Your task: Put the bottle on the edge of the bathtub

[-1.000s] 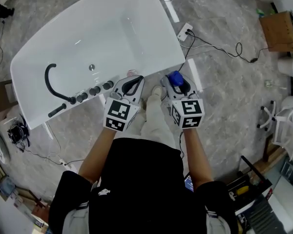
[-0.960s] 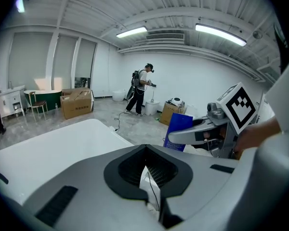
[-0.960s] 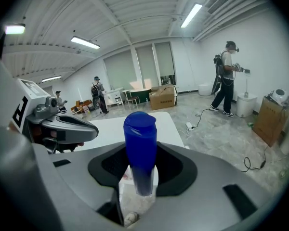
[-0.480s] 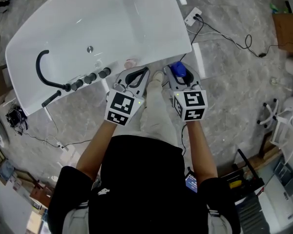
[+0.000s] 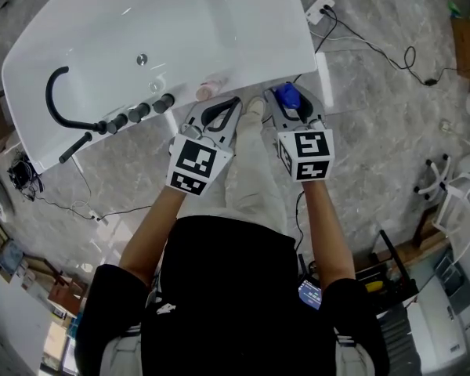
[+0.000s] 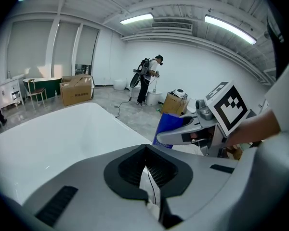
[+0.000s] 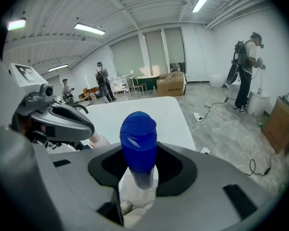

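The carry is under way and the placing is not yet done. The right claw (image 5: 289, 106) is clamped on the lower body of a blue plastic bottle with a rounded blue cap (image 7: 138, 141). The cap points away from the hand along the jaws. In the head view the bottle hangs over the grey marbled floor (image 5: 376, 124), just off the near corner of the white glossy freestanding bathtub (image 5: 251, 78) and not touching it. The flat rim lies at about eleven o'clock from the right claw. The left claw (image 5: 229, 106) sits just beside it at nine o'clock, its jaws drawn together with nothing between them. I judge the next move is to bring the bottle over a bare stretch of rim and right it so its base meets the rim squarely. Only then should the right jaws part, since the rim looks narrow and smooth and a tilted bottle could slide off. It should keep clear of the small pinkish object (image 5: 207, 91) on the rim, which I cannot identify, and of the black curved tap (image 5: 56, 100) at ten o'clock. No brand or label can be read on the bottle. The only printing in view is the black-and-white square markers on the claws' cubes (image 5: 305, 155).
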`<action>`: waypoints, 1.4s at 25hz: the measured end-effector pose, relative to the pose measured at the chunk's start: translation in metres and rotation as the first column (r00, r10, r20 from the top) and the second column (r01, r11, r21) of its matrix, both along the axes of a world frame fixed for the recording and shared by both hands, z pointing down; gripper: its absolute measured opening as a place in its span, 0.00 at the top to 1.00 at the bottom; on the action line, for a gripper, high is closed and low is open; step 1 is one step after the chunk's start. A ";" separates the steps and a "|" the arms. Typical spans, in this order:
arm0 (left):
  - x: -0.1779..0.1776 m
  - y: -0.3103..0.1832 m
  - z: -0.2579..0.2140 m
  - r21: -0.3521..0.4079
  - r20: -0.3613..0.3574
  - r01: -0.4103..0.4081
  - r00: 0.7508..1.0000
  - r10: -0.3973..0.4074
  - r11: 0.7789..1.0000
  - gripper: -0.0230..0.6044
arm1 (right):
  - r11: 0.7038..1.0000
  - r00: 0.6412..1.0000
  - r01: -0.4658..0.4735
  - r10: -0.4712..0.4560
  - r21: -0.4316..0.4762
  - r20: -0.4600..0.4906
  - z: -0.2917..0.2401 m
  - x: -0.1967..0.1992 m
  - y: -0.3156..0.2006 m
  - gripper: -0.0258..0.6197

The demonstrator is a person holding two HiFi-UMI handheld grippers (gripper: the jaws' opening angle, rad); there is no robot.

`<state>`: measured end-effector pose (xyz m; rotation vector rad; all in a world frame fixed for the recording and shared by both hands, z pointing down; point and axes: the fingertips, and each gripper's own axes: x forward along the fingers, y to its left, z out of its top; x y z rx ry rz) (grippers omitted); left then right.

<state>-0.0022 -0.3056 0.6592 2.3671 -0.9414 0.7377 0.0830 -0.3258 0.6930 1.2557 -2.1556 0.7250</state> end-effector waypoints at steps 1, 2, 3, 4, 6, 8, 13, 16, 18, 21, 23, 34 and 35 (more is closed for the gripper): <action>0.001 0.000 0.003 -0.003 0.001 0.000 1.000 0.000 1.000 0.94 | 1.000 1.000 0.005 -0.005 -0.001 -0.003 0.004 -0.001 -0.001 0.71; 0.001 0.001 0.006 -0.005 0.001 -0.001 1.000 0.001 1.000 0.94 | 1.000 1.000 0.009 -0.009 -0.003 -0.006 0.008 -0.001 -0.001 0.71; 0.002 0.001 0.009 -0.008 0.002 -0.001 1.000 0.001 1.000 0.94 | 1.000 1.000 0.012 -0.012 -0.005 -0.007 0.012 -0.002 -0.002 0.71; 0.002 0.001 0.012 -0.011 0.003 0.001 1.000 -0.001 1.000 0.94 | 1.000 1.000 0.015 -0.015 -0.007 -0.008 0.016 -0.002 -0.003 0.71; 0.003 0.001 0.018 -0.016 0.002 0.009 1.000 -0.009 1.000 0.94 | 1.000 1.000 0.020 -0.020 -0.012 -0.010 0.024 -0.002 -0.005 0.71; 0.003 0.000 0.023 -0.022 0.001 0.018 1.000 -0.018 1.000 0.94 | 0.999 1.000 0.026 -0.027 -0.019 -0.016 0.032 -0.002 -0.007 0.71; 0.001 -0.002 0.033 -0.033 0.004 0.032 0.999 -0.031 0.999 0.94 | 0.998 0.998 0.050 -0.051 -0.028 -0.030 0.046 -0.005 -0.012 0.71; 0.001 -0.002 0.038 -0.035 0.008 0.034 0.999 -0.033 0.999 0.94 | 0.997 0.997 0.067 -0.068 -0.027 -0.042 0.055 -0.006 -0.014 0.71; 0.002 -0.004 0.041 -0.035 0.008 0.035 0.999 -0.035 0.999 0.94 | 0.997 0.996 0.074 -0.075 -0.025 -0.051 0.060 -0.006 -0.018 0.71; 0.001 -0.005 0.042 -0.035 0.008 0.041 0.999 -0.041 0.999 0.94 | 0.996 0.995 0.081 -0.082 -0.025 -0.064 0.069 -0.005 -0.022 0.71; 0.001 -0.005 0.043 -0.038 0.010 0.045 0.999 -0.045 0.998 0.94 | 0.996 0.993 0.088 -0.089 -0.021 -0.073 0.073 -0.006 -0.026 0.71; -0.006 -0.004 0.053 -0.053 0.016 0.057 0.998 -0.057 0.997 0.94 | 0.992 0.987 0.124 -0.122 0.011 -0.101 0.083 -0.019 -0.042 0.71; -0.006 -0.004 0.054 -0.053 0.016 0.057 0.998 -0.056 0.997 0.94 | 0.992 0.987 0.123 -0.121 0.013 -0.101 0.084 -0.018 -0.043 0.71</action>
